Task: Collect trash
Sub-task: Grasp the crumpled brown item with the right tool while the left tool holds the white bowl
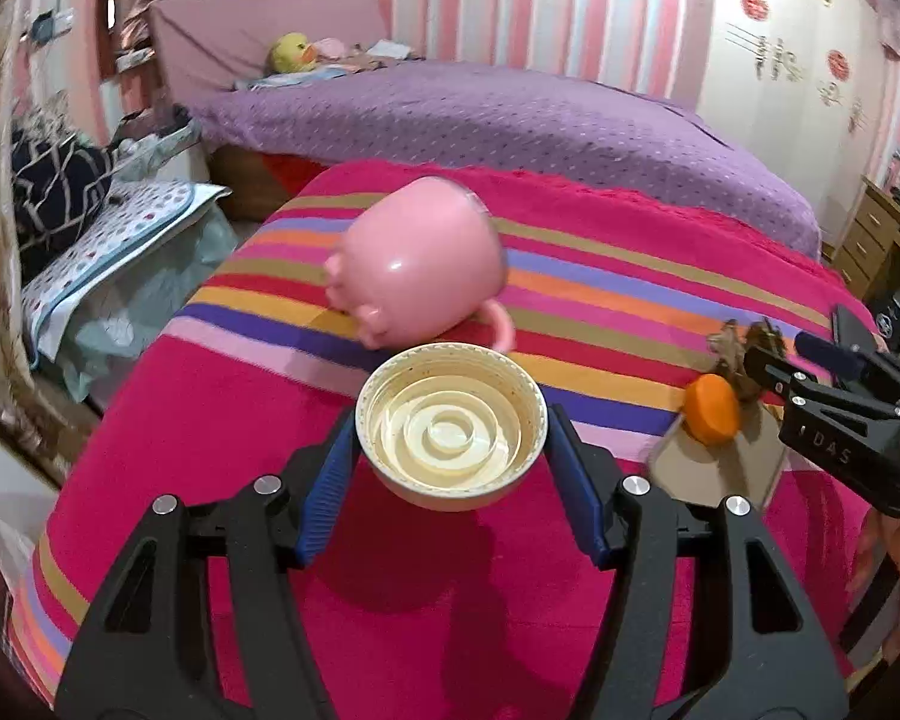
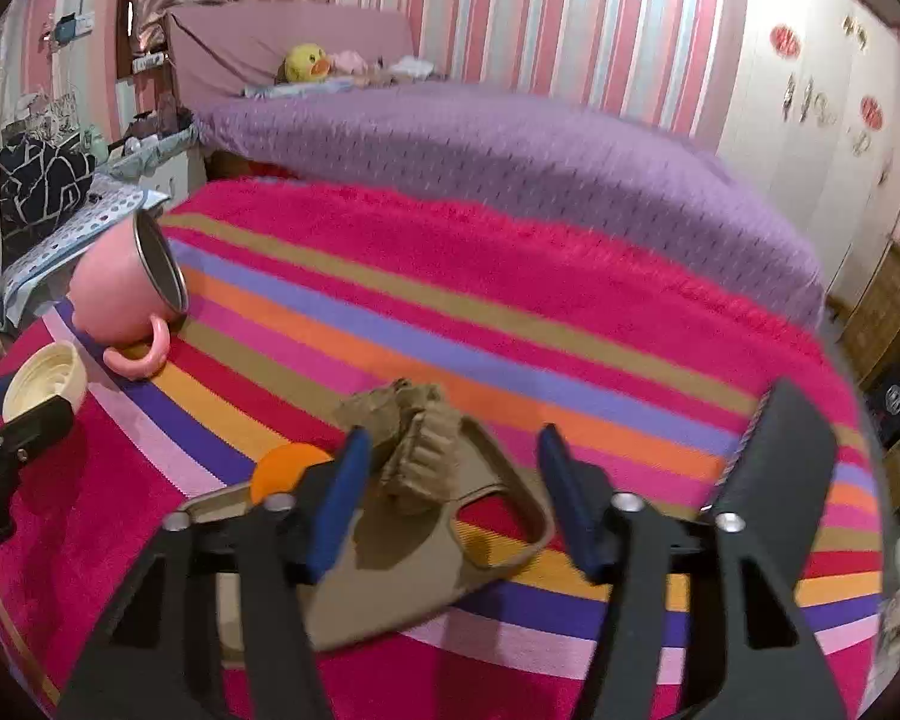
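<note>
Left wrist view: our left gripper (image 1: 450,456) holds a cream plastic lid (image 1: 450,426) between its fingers (image 1: 330,492), the pads pressing on opposite sides of the rim, with the lid clear of the striped blanket (image 1: 210,420) below. Beyond the fingertips a pink mug (image 1: 417,267) lies on its side. To the right of the fingers we see an orange cap (image 1: 713,408) and crumpled brown paper (image 1: 744,354) on a tan tray (image 1: 720,468), with the right gripper (image 1: 810,378) beside them.

Right wrist view: our right gripper (image 2: 450,492) has its fingers (image 2: 342,492) spread wide and holds nothing. The crumpled brown paper (image 2: 414,450) lies between them, nearer the left finger, on the tan tray (image 2: 390,588). The orange cap (image 2: 282,471) sits just outside the left finger.

Handling, as we judge it: the lid looks light and stiff but smooth, so grip across the rim. The paper looks soft and light; close on its bulk at the middle. The cap looks small and may slip.
</note>
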`<state>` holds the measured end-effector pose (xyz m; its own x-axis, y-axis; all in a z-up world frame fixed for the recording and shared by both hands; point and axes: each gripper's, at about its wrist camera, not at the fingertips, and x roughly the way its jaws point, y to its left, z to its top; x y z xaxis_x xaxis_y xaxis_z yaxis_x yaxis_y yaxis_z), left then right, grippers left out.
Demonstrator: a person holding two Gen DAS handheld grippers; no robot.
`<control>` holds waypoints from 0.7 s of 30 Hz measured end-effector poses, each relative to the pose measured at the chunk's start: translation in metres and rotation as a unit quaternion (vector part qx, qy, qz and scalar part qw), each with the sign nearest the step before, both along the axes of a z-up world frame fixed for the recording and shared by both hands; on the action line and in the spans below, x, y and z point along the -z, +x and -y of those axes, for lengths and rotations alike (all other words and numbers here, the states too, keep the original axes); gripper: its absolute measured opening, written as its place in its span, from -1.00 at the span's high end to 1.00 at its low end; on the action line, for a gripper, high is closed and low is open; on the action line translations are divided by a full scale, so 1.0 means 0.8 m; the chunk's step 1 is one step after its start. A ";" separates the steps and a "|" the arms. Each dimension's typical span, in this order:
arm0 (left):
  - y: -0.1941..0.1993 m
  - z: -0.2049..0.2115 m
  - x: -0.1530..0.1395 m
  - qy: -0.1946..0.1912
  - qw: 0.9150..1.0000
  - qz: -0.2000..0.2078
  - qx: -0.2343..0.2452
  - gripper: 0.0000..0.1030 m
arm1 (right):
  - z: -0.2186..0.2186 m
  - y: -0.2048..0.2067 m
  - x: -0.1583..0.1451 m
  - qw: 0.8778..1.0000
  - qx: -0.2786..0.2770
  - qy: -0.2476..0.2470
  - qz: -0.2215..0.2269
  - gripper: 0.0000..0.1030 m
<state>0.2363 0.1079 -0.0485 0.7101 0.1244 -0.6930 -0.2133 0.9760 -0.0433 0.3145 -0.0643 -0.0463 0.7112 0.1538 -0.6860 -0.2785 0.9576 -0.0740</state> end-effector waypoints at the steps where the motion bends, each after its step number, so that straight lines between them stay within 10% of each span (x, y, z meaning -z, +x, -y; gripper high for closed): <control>1: 0.000 -0.002 0.001 0.004 1.000 -0.002 -0.006 -0.18 | -0.001 0.003 0.004 1.000 -0.005 0.006 -0.010 0.19; 4: -0.003 -0.003 0.001 -0.002 1.000 -0.001 -0.010 -0.18 | 0.000 0.004 0.012 1.000 -0.008 0.005 -0.016 0.50; 21: -0.024 0.068 -0.014 -0.015 0.998 0.020 0.052 -0.18 | 0.140 -0.109 -0.027 0.997 0.062 0.007 0.042 0.51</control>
